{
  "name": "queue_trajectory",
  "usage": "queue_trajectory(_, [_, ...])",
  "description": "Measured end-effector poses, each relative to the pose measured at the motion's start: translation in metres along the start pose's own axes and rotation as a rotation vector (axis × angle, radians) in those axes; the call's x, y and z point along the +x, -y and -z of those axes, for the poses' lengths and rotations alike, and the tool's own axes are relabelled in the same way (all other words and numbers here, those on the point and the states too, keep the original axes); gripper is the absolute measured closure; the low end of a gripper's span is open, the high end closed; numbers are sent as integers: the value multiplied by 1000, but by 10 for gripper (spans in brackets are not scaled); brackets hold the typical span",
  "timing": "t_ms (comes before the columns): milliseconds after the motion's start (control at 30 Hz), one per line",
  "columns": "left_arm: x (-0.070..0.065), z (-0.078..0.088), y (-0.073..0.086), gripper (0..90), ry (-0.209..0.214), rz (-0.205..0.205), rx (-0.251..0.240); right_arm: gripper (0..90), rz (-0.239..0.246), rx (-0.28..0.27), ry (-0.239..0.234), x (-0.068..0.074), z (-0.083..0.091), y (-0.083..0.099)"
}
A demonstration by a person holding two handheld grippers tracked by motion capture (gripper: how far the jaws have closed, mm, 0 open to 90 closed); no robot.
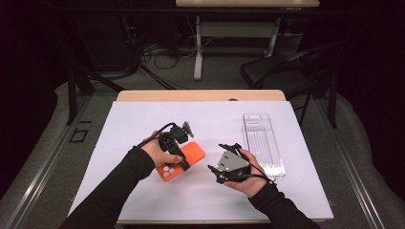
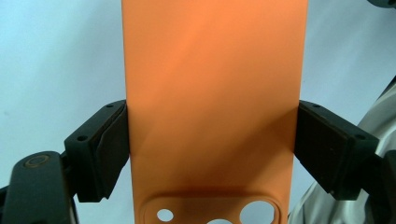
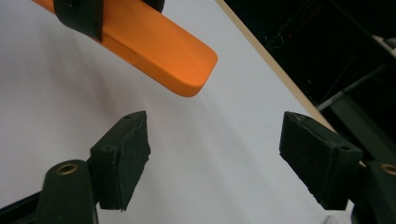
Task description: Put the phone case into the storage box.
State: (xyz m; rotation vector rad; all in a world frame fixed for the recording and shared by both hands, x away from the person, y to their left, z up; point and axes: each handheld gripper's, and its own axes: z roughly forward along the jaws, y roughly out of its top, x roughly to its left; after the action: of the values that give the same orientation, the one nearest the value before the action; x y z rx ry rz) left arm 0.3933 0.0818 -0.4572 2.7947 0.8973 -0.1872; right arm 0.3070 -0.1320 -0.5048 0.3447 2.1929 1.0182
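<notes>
The left gripper (image 1: 177, 151) pinches an orange phone case (image 2: 212, 102) by its 2 long edges, both pads pressed against it, holding it just above the white table cover (image 1: 200, 119), left of centre and toward the near side. The right gripper (image 3: 215, 156) sits to its right, jaws spread with nothing between them, aimed at the case's rounded end. A clear plastic tray (image 1: 262, 143) lies on the right.
</notes>
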Motion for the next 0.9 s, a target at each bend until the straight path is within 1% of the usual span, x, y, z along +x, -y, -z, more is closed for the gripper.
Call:
queue_trajectory(67, [0, 0, -2, 162, 11, -1, 3, 237, 61, 0, 22, 1, 0, 0])
queue_trajectory(133, [-1, 0, -3, 162, 12, -4, 13, 223, 117, 2, 44, 3, 0, 0])
queue_trajectory(167, [-1, 1, -4, 162, 12, -7, 12, 217, 142, -9, 50, 4, -1, 0])
queue_trajectory(233, [-2, 1, -6, 163, 20, -11, 16, 215, 196, -6, 60, 7, -1, 0])
queue_trajectory(267, [-3, 1, -8, 162, 23, -11, 14, 215, 215, -4, 65, 8, -1, 0])
queue_trajectory(300, [-3, 1, -9, 162, 27, -15, 18, 218, 246, 5, 64, 9, -1, -1])
queue_trajectory(333, [-4, 0, -10, 163, 33, -14, 20, 224, 264, 2, 67, 10, -2, 0])
queue_trajectory(400, [-5, 0, -12, 163, 32, -17, 21, 252, 307, 16, 63, 13, -2, -1])
queue_trajectory(467, [-6, 0, -14, 162, 35, -22, 18, 256, 348, 10, 65, 14, -3, -1])
queue_trajectory(500, [-7, -1, -15, 162, 37, -20, 19, 256, 363, 6, 75, 15, -4, -1])
queue_trajectory(533, [-7, -1, -16, 162, 37, -23, 21, 256, 382, 4, 76, 16, -4, -1])
queue_trajectory(600, [-8, -2, -17, 162, 41, -29, 24, 258, 404, 5, 77, 17, -4, 0])
queue_trajectory(633, [-9, -3, -18, 162, 42, -24, 22, 261, 412, 8, 78, 18, -5, 0])
queue_trajectory(667, [-10, -4, -18, 162, 41, -30, 24, 262, 416, 12, 78, 19, -5, 1])
queue_trajectory(700, [-10, -4, -19, 162, 42, -31, 27, 264, 435, 15, 76, 19, -5, 0])
queue_trajectory(733, [-11, -5, -20, 162, 43, -31, 27, 265, 435, 14, 80, 20, -5, 1])
queue_trajectory(767, [-11, -5, -20, 162, 44, -38, 37, 266, 449, 14, 81, 21, -6, 1])
queue_trajectory(800, [-12, -6, -20, 162, 45, -29, 29, 269, 450, 17, 84, 22, -6, 2])
queue_trajectory(900, [-13, -7, -22, 163, 43, -44, 38, 286, 484, 20, 84, 24, -7, 2])
